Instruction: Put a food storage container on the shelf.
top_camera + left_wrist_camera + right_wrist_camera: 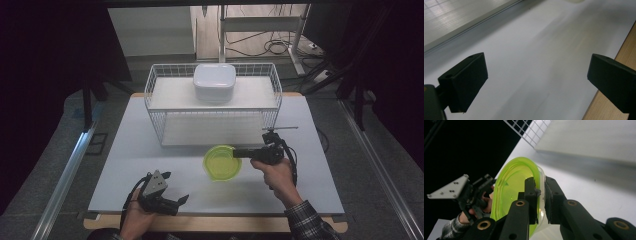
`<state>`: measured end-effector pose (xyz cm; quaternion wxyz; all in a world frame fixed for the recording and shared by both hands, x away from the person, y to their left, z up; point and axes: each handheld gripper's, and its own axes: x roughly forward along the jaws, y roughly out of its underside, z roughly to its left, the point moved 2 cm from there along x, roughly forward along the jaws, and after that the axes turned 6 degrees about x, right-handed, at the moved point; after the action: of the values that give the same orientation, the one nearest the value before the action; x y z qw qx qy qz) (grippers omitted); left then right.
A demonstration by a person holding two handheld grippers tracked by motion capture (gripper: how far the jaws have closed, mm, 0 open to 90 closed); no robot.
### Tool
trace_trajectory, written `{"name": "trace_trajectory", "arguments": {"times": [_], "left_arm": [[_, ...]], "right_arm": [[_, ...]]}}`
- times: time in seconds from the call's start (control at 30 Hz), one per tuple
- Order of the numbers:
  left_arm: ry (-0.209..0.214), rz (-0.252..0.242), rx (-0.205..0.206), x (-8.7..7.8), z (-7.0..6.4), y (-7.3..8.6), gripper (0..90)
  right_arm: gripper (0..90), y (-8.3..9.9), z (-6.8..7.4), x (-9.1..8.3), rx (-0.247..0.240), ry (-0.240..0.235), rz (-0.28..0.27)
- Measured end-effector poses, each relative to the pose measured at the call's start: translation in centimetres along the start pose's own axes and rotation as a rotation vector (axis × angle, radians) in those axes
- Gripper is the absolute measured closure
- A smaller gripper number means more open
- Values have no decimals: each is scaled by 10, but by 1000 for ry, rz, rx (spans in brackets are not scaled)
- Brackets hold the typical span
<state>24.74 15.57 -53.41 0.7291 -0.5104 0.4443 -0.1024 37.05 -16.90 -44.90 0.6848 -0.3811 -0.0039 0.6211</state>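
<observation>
At bench centre, green bowl (222, 162) just before the wire basket (155, 87), right gripper (243, 153) clamped on its three o'clock rim, left gripper (176, 192) at seven o'clock, jaws apart.

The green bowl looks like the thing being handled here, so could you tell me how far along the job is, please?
Done: the right gripper has clamped the green bowl by its rim. In hand: the bowl is at the table, just in front of the wire rack. Left: probably placing it in the rack, whose top shelf holds white containers. The left gripper waits open near the table's front edge.
</observation>
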Motion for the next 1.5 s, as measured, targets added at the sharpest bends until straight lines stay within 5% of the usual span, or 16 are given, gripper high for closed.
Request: {"name": "trace_trajectory", "arguments": {"times": [1.5], "left_arm": [[-3,10,-12,1,2,1,26]], "right_arm": [[814,-118,89,-39,-95,-54,-186]]}}
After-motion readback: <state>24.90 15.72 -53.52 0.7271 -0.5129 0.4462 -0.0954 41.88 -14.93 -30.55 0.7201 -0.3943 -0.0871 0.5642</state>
